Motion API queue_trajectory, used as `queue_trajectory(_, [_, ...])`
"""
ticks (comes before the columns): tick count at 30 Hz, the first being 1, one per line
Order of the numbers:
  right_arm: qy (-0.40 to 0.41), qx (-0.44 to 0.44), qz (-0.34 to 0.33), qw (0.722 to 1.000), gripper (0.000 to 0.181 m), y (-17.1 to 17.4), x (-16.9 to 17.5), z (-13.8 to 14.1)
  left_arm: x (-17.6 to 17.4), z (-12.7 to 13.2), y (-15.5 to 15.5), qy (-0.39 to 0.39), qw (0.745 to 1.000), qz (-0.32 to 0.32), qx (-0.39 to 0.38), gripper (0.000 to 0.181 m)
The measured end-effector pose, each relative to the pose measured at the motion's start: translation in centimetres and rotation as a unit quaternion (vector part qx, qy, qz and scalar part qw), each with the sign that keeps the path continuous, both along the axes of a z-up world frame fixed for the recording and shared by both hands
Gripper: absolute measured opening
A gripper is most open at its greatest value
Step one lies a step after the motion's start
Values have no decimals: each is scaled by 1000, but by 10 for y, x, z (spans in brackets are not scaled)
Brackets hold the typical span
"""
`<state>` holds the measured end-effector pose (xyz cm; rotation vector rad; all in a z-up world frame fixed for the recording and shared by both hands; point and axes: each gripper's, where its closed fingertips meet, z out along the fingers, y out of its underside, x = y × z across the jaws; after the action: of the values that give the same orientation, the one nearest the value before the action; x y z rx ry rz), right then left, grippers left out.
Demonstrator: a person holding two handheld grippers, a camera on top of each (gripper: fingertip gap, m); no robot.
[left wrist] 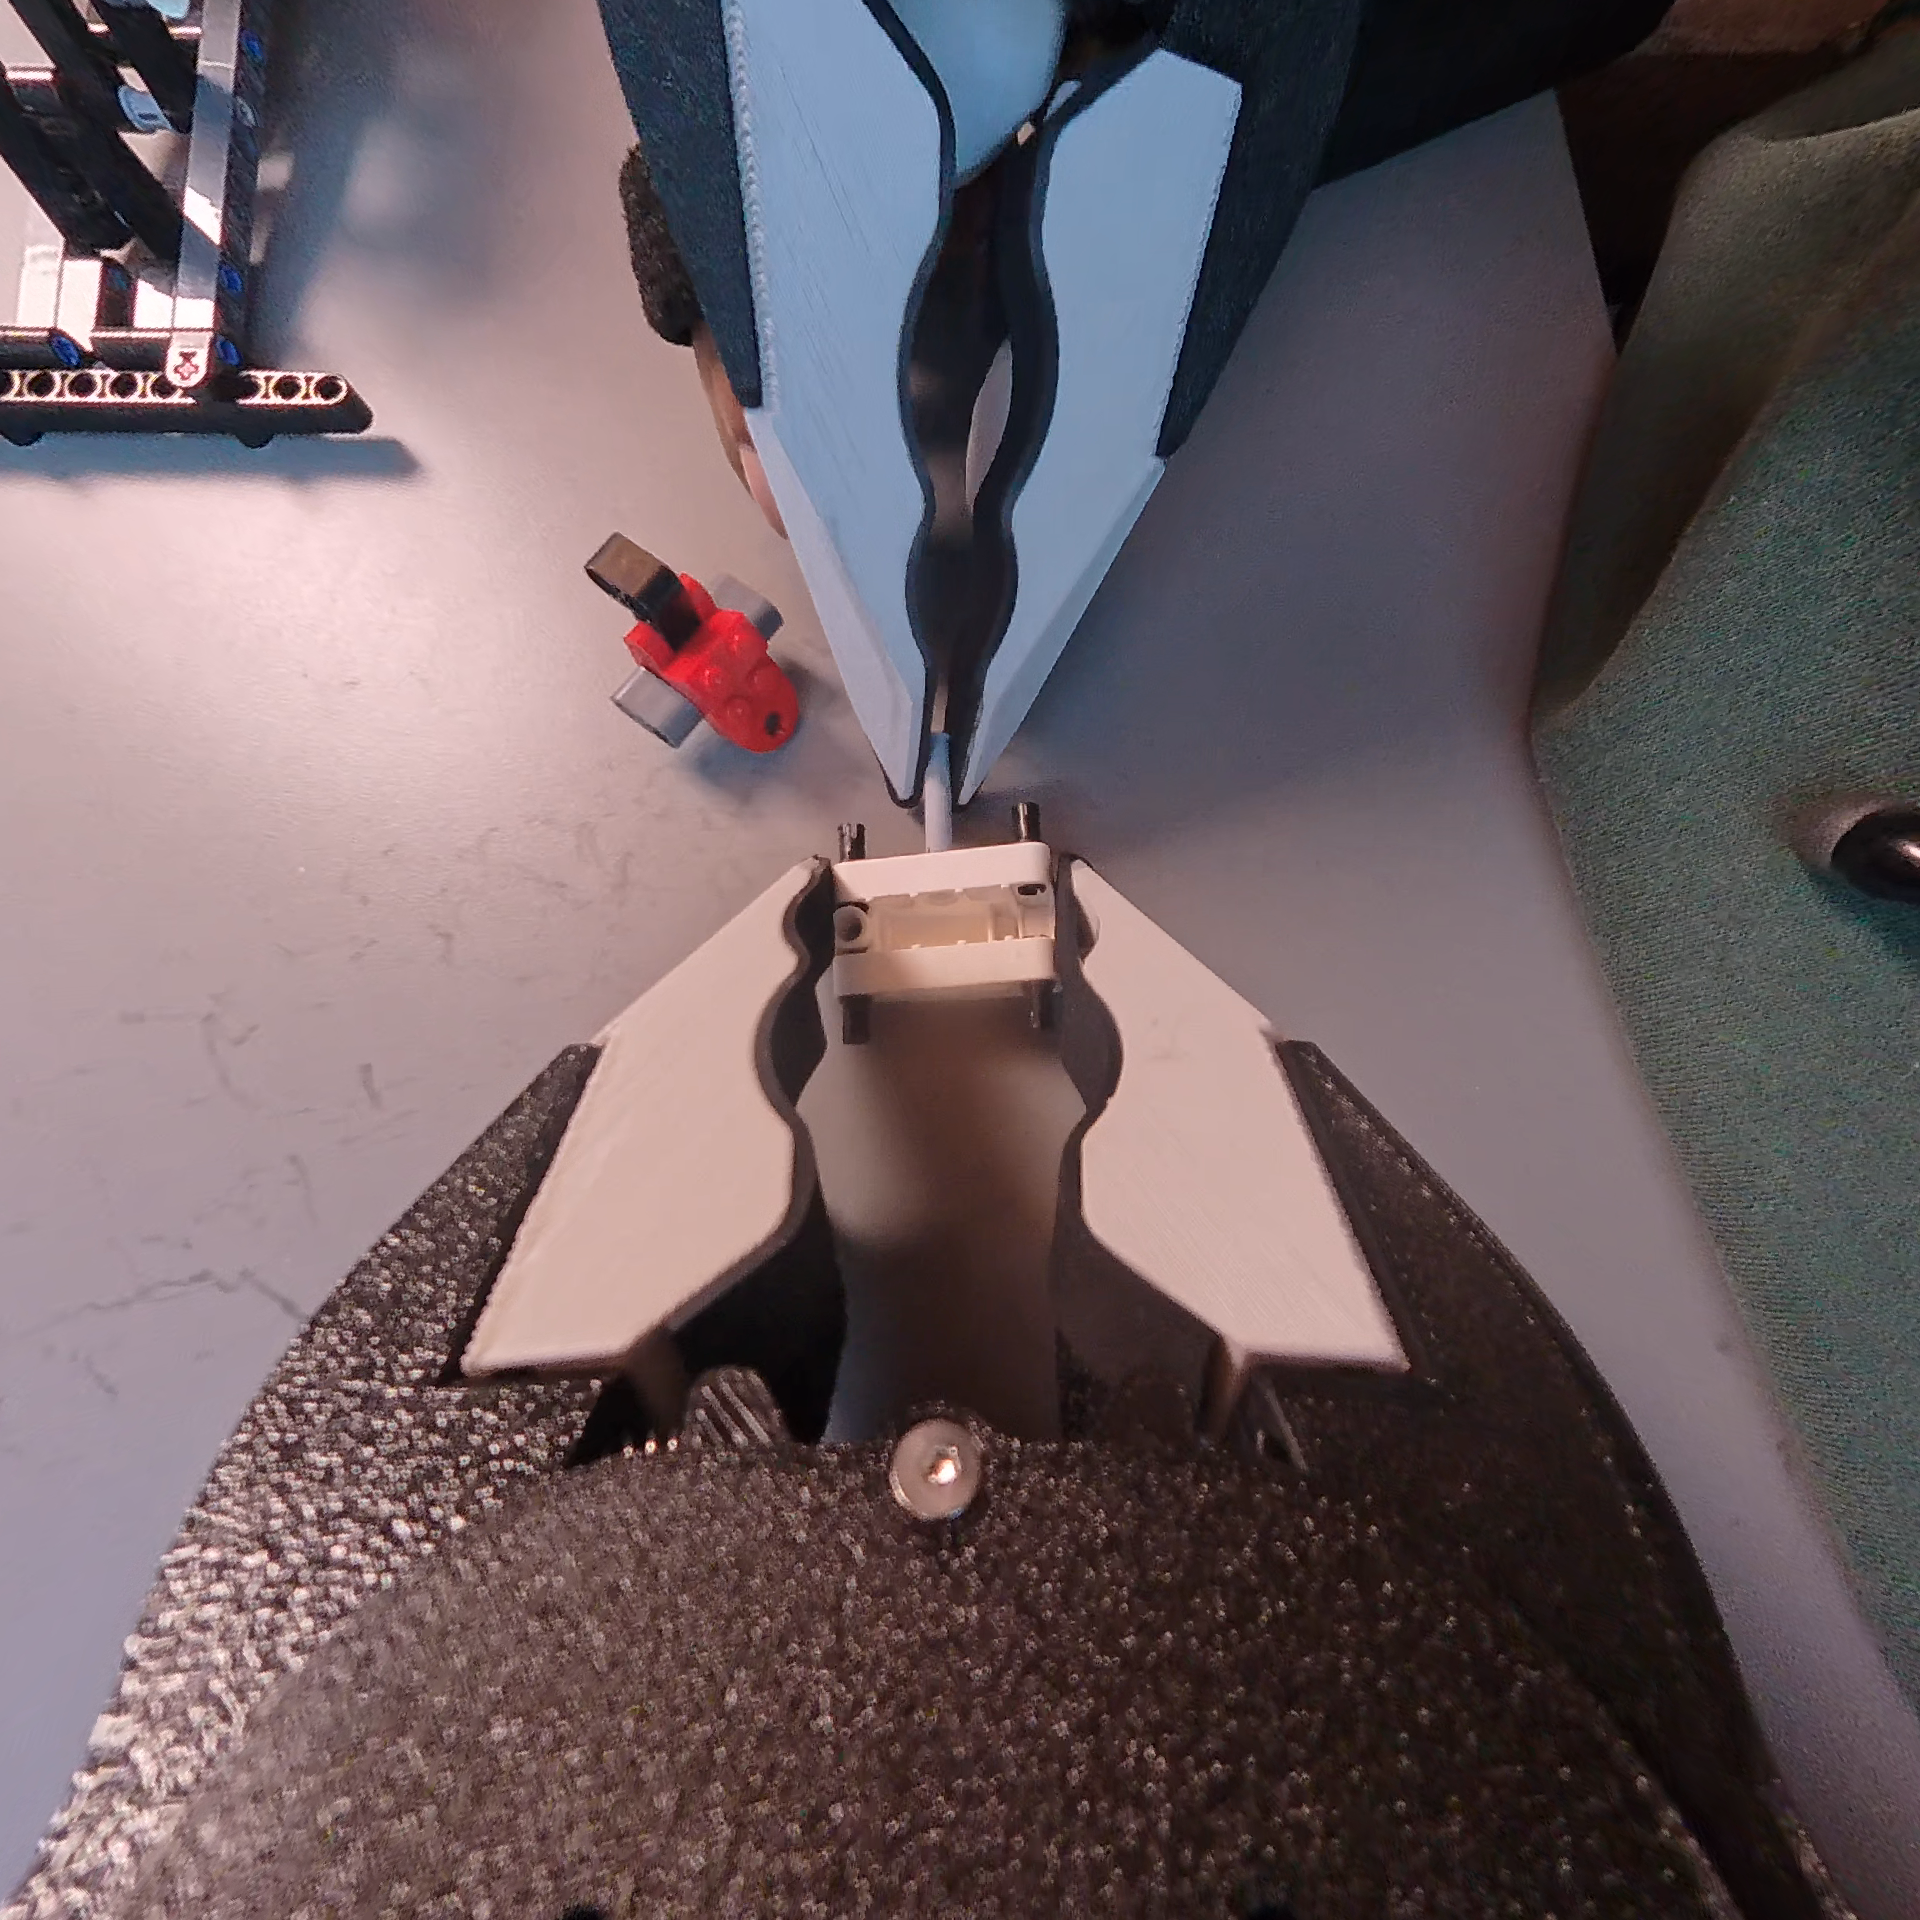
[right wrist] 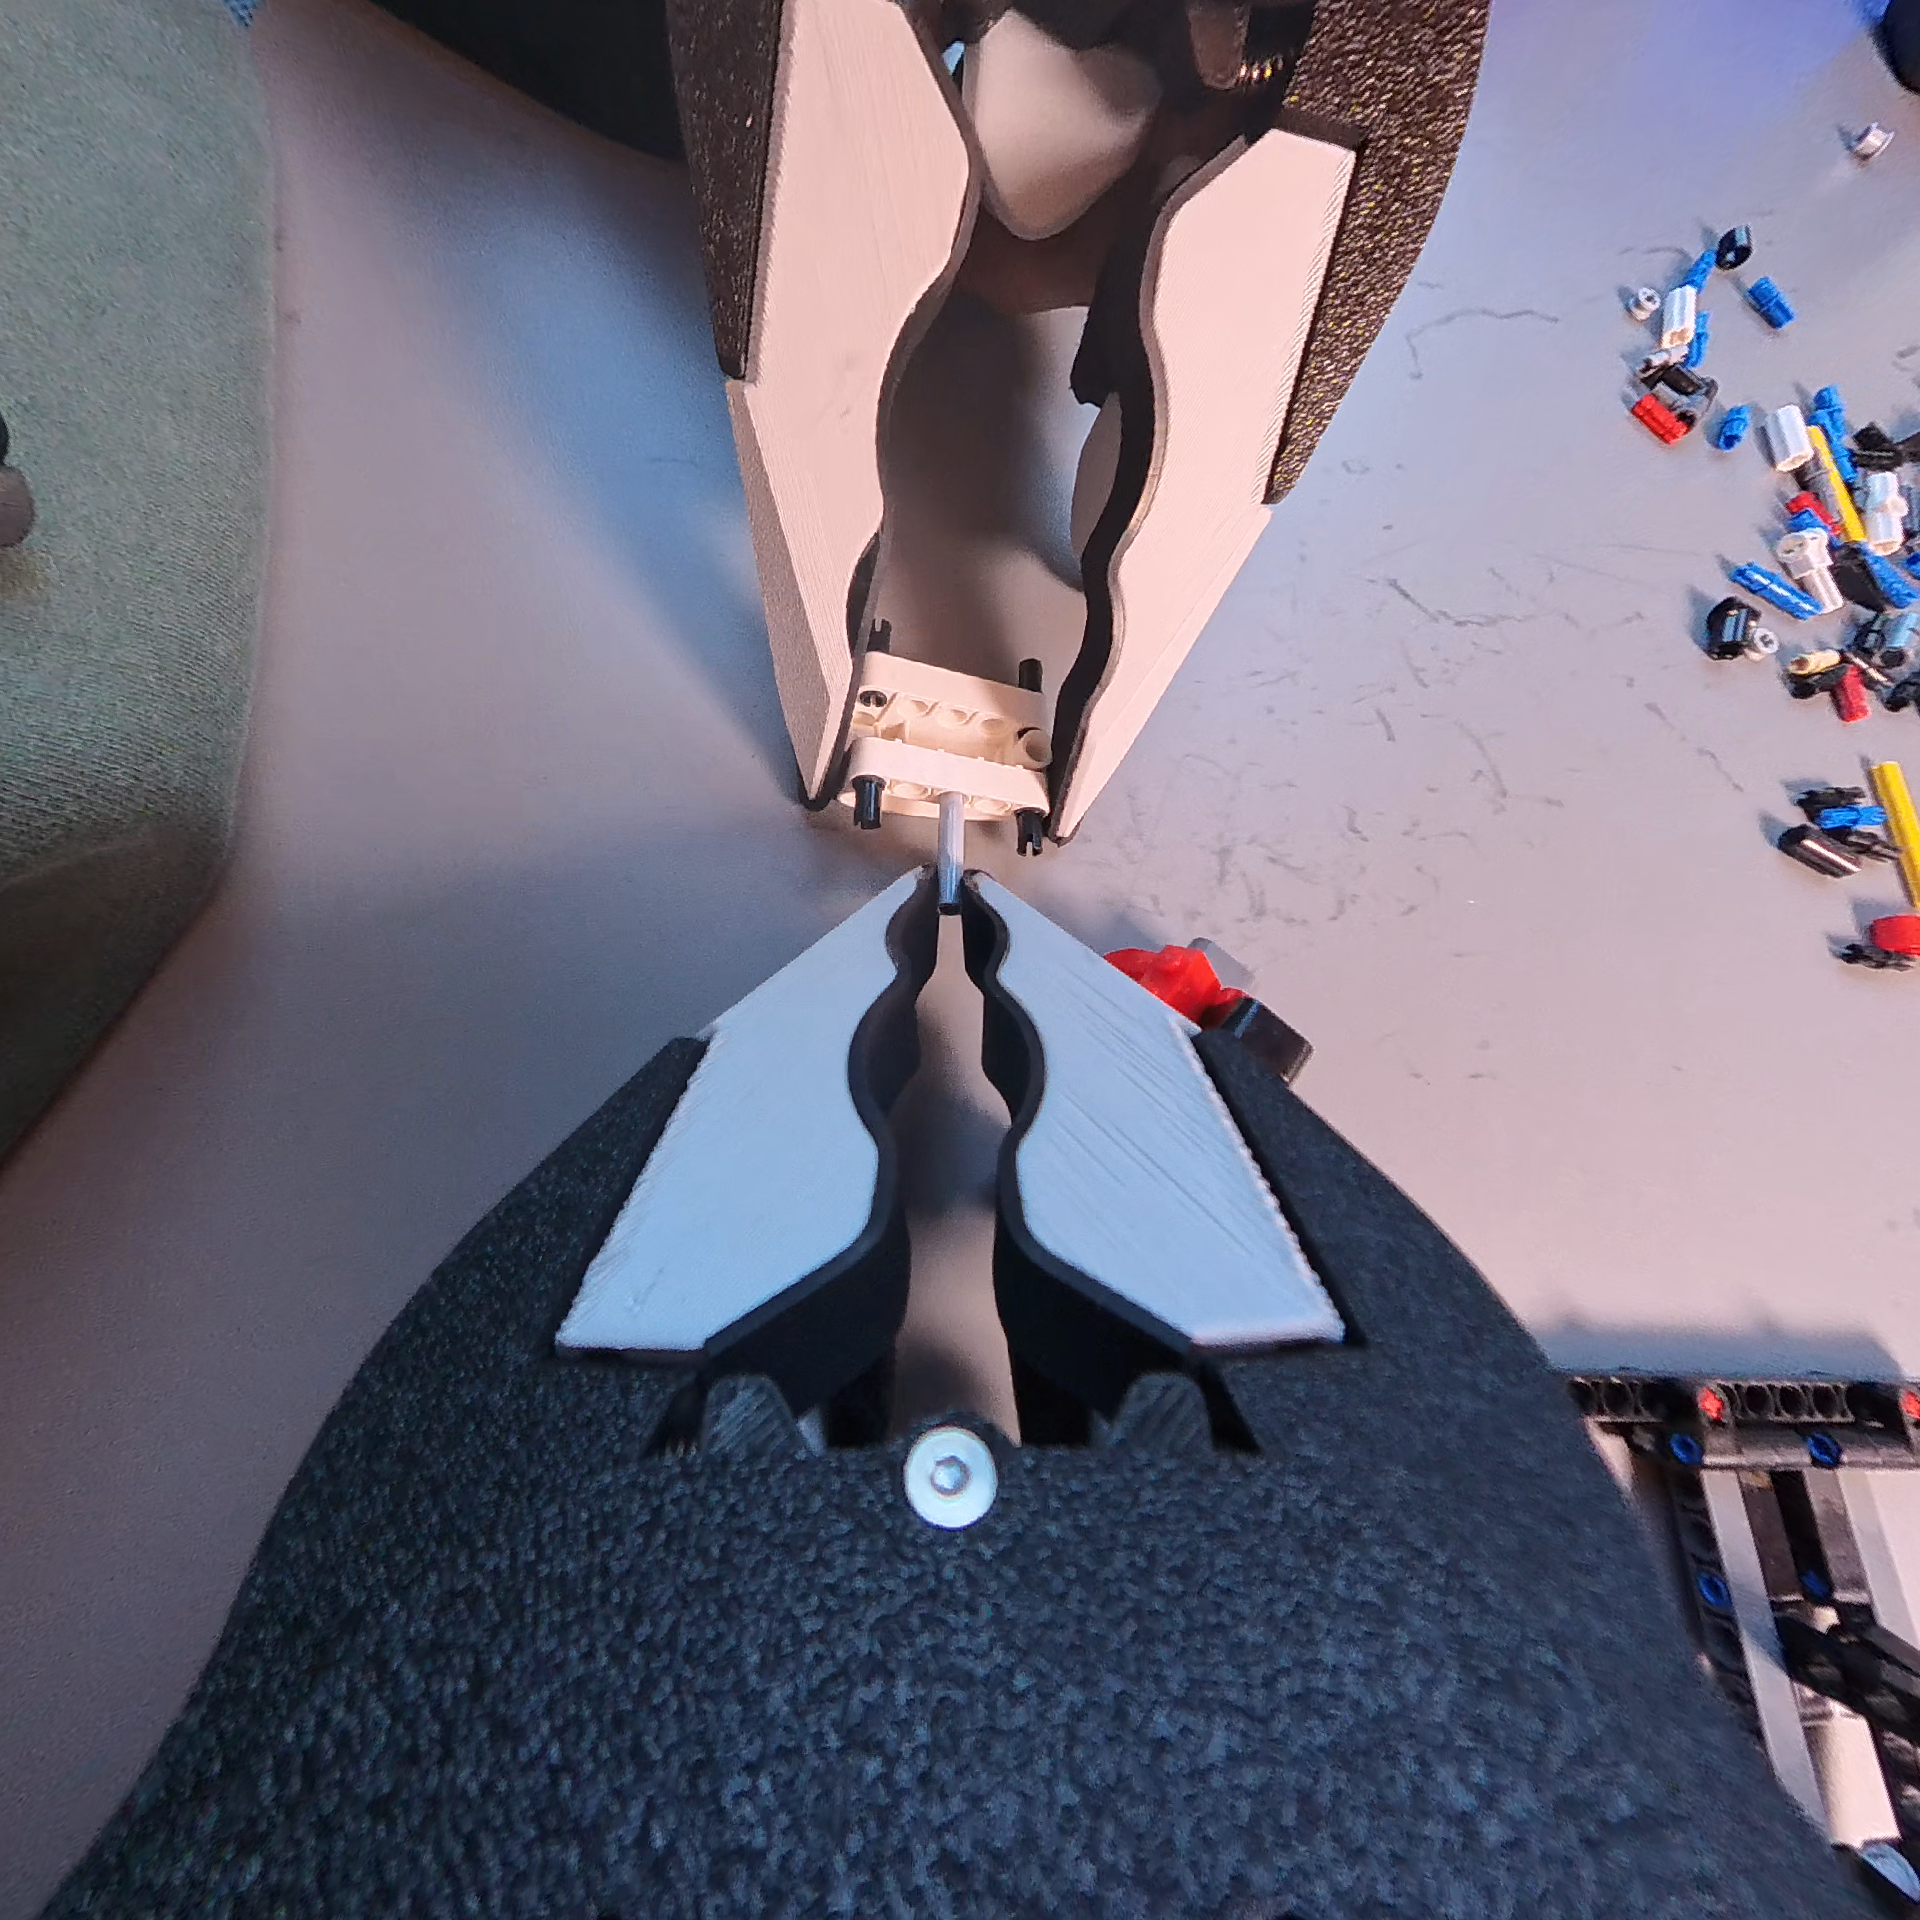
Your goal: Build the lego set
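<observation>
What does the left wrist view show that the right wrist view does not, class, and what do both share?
Only the left wrist view shows the whole red subassembly unobstructed. Only the right wrist view shows the pile of loose pieces. Both show the left gripper holding the white frame piece, the right gripper pinching the grey axle at the frame, and the black-and-white built frame.

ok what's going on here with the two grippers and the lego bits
A person is working two handheld grippers nose to nose above a grey table. The left gripper is clamped on a white lego frame piece with black pins at its corners. The right gripper pinches a thin grey axle whose tip meets the middle of that frame, apparently mid-insertion. A small red and grey sub-assembly lies nearby, with loose parts and the larger black and white build off to the sides.
</observation>
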<state>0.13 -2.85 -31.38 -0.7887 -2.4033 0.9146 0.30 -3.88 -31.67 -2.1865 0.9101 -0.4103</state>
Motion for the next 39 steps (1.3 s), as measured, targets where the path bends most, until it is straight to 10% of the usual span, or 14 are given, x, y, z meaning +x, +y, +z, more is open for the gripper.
queue_trajectory(39, [-37,-32,37,998,2,-7,2,-1,4,-1,-5,5,1000,-19,8,42])
